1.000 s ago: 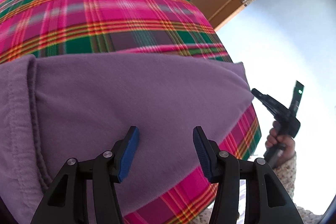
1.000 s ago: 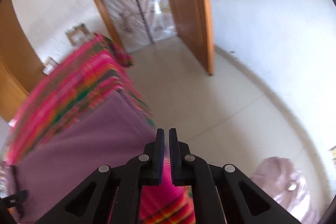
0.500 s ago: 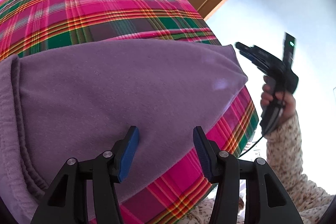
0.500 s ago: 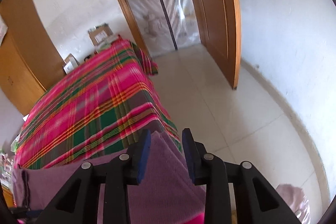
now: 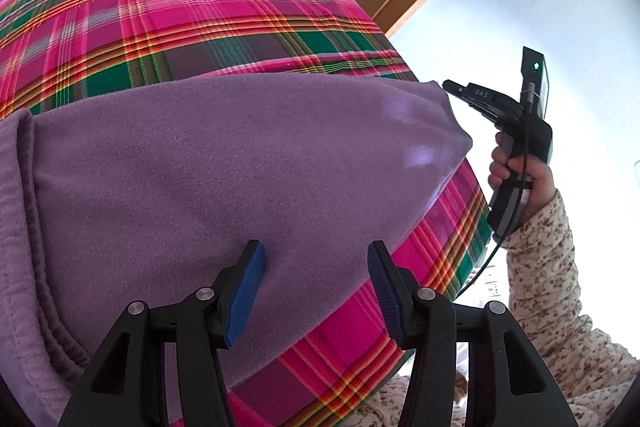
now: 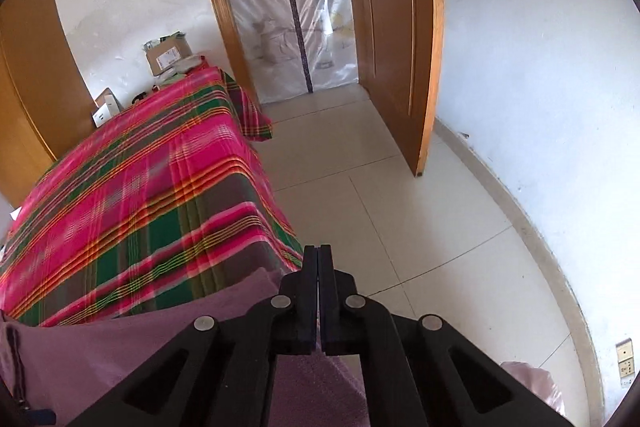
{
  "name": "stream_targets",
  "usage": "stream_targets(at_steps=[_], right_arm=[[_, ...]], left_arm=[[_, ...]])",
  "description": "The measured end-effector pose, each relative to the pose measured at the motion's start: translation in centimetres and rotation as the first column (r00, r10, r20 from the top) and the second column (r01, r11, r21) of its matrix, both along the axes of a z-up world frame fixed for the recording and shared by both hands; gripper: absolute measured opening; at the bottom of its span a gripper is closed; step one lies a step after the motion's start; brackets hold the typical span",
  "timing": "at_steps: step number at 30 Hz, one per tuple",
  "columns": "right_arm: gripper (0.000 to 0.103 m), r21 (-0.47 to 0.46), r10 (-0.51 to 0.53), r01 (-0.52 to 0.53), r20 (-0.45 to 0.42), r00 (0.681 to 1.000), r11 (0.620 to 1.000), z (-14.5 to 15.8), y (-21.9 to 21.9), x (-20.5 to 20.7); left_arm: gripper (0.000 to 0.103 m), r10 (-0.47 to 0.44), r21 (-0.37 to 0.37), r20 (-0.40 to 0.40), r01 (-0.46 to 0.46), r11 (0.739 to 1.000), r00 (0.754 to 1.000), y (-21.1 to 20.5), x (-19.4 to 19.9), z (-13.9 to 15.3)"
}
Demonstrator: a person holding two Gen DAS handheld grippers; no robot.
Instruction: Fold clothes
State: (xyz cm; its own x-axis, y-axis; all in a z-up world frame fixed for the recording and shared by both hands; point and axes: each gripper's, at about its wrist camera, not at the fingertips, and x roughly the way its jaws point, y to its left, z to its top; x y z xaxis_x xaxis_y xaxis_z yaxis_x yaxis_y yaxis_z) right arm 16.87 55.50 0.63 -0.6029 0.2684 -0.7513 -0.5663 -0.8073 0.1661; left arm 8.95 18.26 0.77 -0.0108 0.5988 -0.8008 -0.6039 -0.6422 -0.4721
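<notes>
garment (image 5: 224,163): matt purple fleece; bedcover (image 5: 192,7): woven plaid cloth; door (image 6: 396,39): varnished wood; floor (image 6: 400,195): glossy tile

Black two-finger grippers (image 5: 316,283) with blue ribbed pads (image 5: 246,293), silver screws; a cream floral-print sleeve (image 5: 540,267) covers the arm.

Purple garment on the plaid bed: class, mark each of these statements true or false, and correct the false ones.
1. The purple garment lies on a plaid cover. True.
2. The left gripper has its jaws clamped on the garment. False: they stand open above it, holding nothing.
3. The right gripper has its jaws shut. True.
4. The right gripper holds a fold of the garment. False: nothing shows between its jaws.
5. The wooden door stands open. True.
</notes>
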Motion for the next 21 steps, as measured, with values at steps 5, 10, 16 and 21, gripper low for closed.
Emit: stream_targets(at_steps=[5,10,16,21], right_arm=[[0.002,-0.080,0.017,-0.023,-0.068,0.998,0.997,-0.2,0.2,1.5],[0.012,0.025,0.136,-0.134,-0.095,0.986,0.991,0.5,-2.5,1.9],[0.022,0.146,0.087,-0.077,-0.068,0.994,0.986,1.0,-3.7,2.5],[0.028,0.122,0.183,-0.171,-0.087,0.979,0.978,1.2,-5.1,2.4]], left_arm=[[0.055,0.002,0.003,0.000,-0.002,1.000,1.000,0.0,0.0,0.0],[0.056,0.004,0.006,-0.001,-0.004,1.000,1.000,0.0,0.0,-0.1],[0.056,0.005,0.011,-0.003,-0.005,1.000,1.000,0.0,0.0,-0.1],[0.056,0.005,0.011,-0.004,-0.005,1.000,1.000,0.1,0.1,-0.1]])
